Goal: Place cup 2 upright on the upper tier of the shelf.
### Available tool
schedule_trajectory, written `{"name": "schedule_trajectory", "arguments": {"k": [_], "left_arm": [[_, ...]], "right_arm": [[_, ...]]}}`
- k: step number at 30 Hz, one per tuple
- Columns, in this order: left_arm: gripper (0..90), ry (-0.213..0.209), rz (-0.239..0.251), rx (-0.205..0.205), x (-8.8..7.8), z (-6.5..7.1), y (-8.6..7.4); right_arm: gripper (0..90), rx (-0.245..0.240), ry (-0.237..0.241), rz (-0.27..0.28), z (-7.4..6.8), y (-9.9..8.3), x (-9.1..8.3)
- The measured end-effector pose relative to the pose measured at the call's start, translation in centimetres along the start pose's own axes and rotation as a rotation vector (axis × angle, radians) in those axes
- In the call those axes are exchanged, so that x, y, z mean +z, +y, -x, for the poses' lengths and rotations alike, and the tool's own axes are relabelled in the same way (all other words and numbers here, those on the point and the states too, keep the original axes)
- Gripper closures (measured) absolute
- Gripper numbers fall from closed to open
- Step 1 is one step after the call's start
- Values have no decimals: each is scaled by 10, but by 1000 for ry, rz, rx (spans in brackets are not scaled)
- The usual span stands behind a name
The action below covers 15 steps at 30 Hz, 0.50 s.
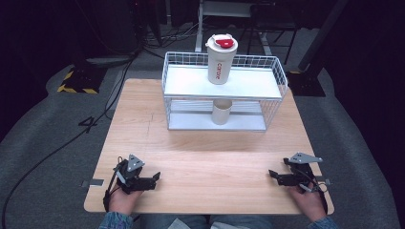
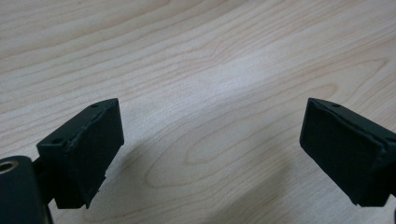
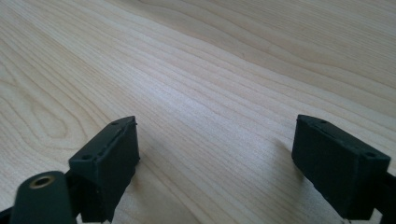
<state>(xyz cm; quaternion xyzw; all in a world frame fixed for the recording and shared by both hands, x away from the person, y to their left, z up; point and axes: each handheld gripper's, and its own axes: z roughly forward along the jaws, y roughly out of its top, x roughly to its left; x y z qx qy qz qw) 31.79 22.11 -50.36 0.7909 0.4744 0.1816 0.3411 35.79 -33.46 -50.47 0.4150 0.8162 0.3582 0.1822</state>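
Observation:
A white tumbler (image 1: pixel 221 59) with a red-marked lid and red lettering stands upright on the top shelf of a white wire rack (image 1: pixel 174 81). Below it, on the rack's lower shelf, stands a plain cream cup (image 1: pixel 221 112). My left gripper (image 1: pixel 154 178) rests near the table's front left, held by a hand, and points right. Its jaws stand wide apart (image 2: pixel 210 154) over bare wood, open with nothing between them. My right gripper (image 1: pixel 273 174) rests near the front right and points left. Its jaws are also apart (image 3: pixel 215 163) over bare wood, open and empty.
The light wooden table (image 1: pixel 205 157) stands on grey carpet. The rack takes up the table's far middle. Cables (image 1: pixel 62 143) trail over the floor at the left, and a yellow-and-black striped base (image 1: pixel 79 78) sits beyond the table's far left corner.

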Motion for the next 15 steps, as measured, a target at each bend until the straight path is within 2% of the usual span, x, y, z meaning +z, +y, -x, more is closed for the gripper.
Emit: {"name": "schedule_trajectory", "arguments": {"k": [4,15], "left_arm": [[64,9,-49,3,4,0,1],[44,16,-53,-5,7,-1,4]], "right_arm": [[154,0,0,0,0,0,0],[154,0,0,0,0,0,0]]}}
